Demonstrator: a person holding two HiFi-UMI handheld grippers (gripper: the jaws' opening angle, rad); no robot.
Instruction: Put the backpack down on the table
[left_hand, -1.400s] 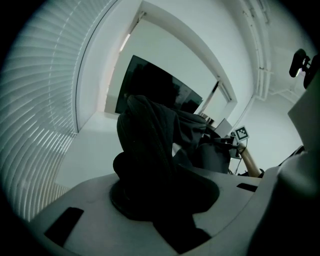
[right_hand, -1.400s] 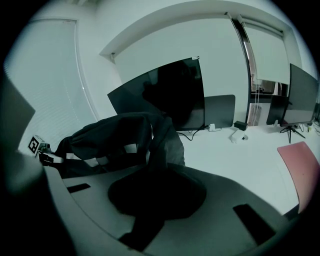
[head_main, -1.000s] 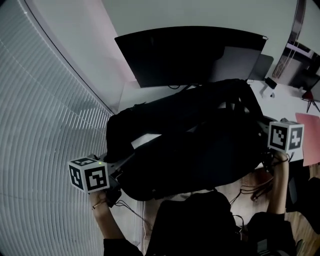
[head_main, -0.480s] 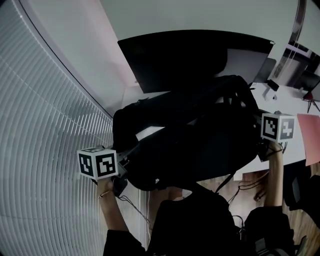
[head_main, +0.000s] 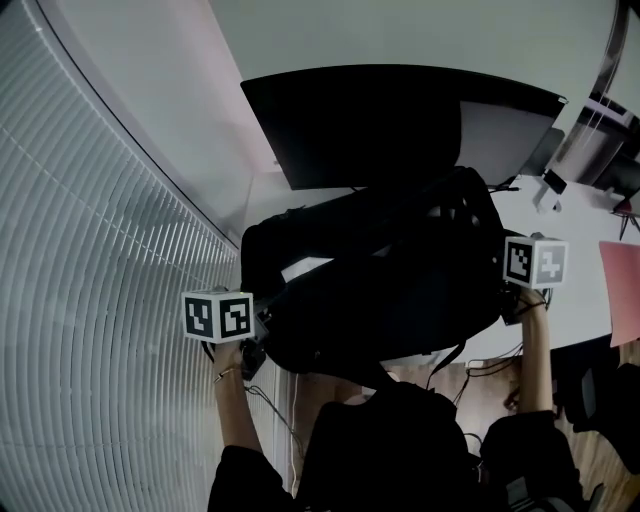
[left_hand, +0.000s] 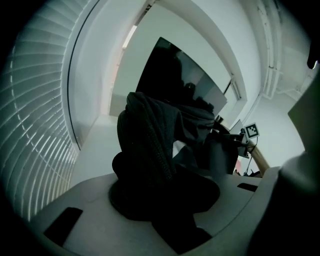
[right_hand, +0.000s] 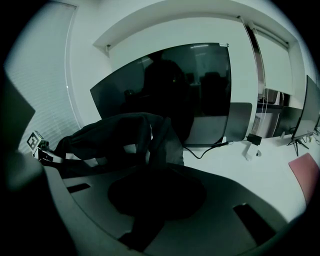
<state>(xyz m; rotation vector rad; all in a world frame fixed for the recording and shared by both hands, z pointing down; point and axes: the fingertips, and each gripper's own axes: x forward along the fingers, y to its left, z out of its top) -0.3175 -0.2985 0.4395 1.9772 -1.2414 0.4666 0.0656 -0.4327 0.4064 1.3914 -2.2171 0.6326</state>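
Observation:
A black backpack (head_main: 400, 280) hangs between my two grippers, over the near left part of the white table (head_main: 565, 320). My left gripper (head_main: 260, 332) is shut on the bag's left end; in the left gripper view the dark fabric (left_hand: 150, 135) fills the space between the jaws (left_hand: 165, 200). At the bag's right end my right gripper (head_main: 506, 298) is shut on it, with fabric and a strap (right_hand: 117, 135) bunched in its jaws (right_hand: 155, 195). Whether the bag's underside touches the table is hidden.
A large dark monitor (head_main: 400, 120) stands at the back of the table, just behind the bag. Window blinds (head_main: 90, 300) run along the left. A small white device (head_main: 547, 195) and a pink sheet (head_main: 622, 290) lie to the right. Cables (head_main: 490, 365) hang under the table edge.
Both grippers have carried the backpack forward, up the picture toward the monitor, and drawn a little closer together. The bag now sits further over the table.

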